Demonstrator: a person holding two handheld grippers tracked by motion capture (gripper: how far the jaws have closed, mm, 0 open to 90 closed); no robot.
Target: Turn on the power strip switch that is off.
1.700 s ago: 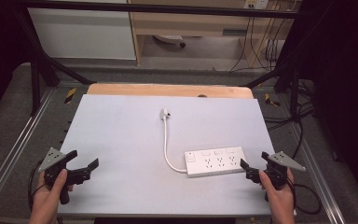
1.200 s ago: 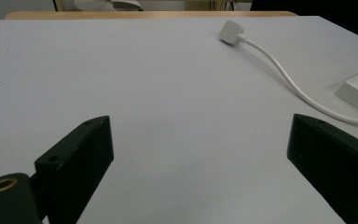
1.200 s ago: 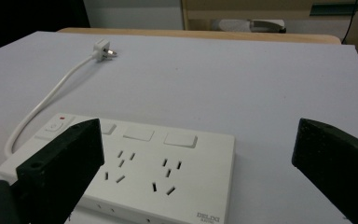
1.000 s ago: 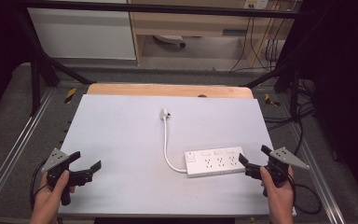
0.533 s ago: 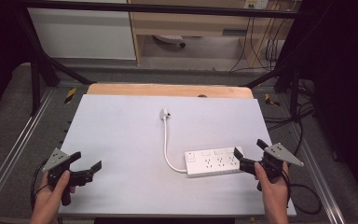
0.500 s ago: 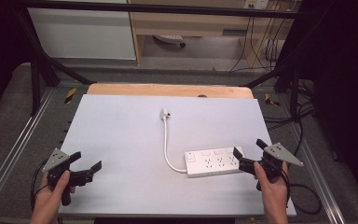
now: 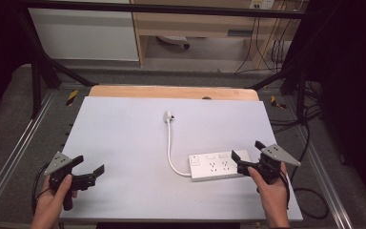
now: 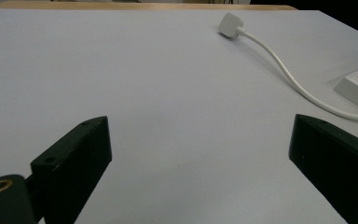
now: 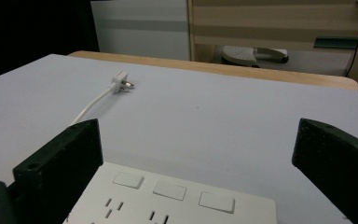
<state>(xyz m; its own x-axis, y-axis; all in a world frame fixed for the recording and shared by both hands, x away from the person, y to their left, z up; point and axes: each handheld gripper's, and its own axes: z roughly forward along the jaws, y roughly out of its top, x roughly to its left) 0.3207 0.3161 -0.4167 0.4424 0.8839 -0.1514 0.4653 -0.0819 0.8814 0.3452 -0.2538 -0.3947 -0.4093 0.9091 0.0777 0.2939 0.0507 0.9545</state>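
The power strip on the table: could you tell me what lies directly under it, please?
The power strip lies flat on the white table, with its cable running off to the plug. Whatever might sit beneath its body is covered.

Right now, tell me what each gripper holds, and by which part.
Nothing is held. The right gripper is open, its fingers astride the near end of the power strip but not closed on it. The left gripper is open over bare table.
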